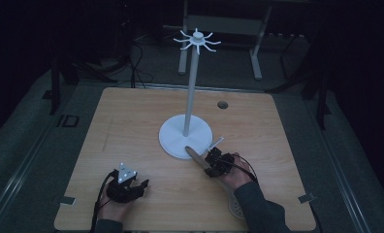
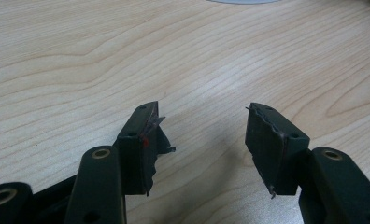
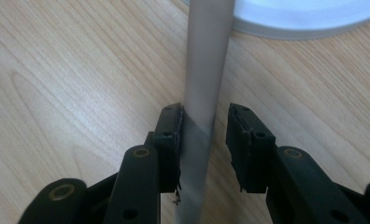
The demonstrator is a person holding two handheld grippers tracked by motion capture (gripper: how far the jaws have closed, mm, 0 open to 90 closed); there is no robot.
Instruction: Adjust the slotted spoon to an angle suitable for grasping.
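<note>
Dim room, with one light wooden bench (image 1: 132, 126) in front of me and dark floor around it. One white stand (image 1: 185, 135) sits at the middle of the bench, a round base with a tall thin pole topped by a ring of curved hooks.

One utensil lies on the bench toward the near right corner: a slotted spoon or spatula (image 1: 196, 157) with a long smooth handle, grey-brown in colour. Its handle tip touches or overlaps the near edge of the stand's base, and its perforated head (image 1: 234, 206) lies near the bench's near edge, partly under my right forearm.

I hold two hand-held grippers. My right hand-held gripper (image 3: 204, 123) straddles the handle, jaws a little apart; the left jaw touches the handle, the right jaw stands just clear of it.

My left hand-held gripper (image 2: 202, 128) rests near the near left corner, well apart from the utensil, jaws wide apart with nothing between them but bare wood.
</note>
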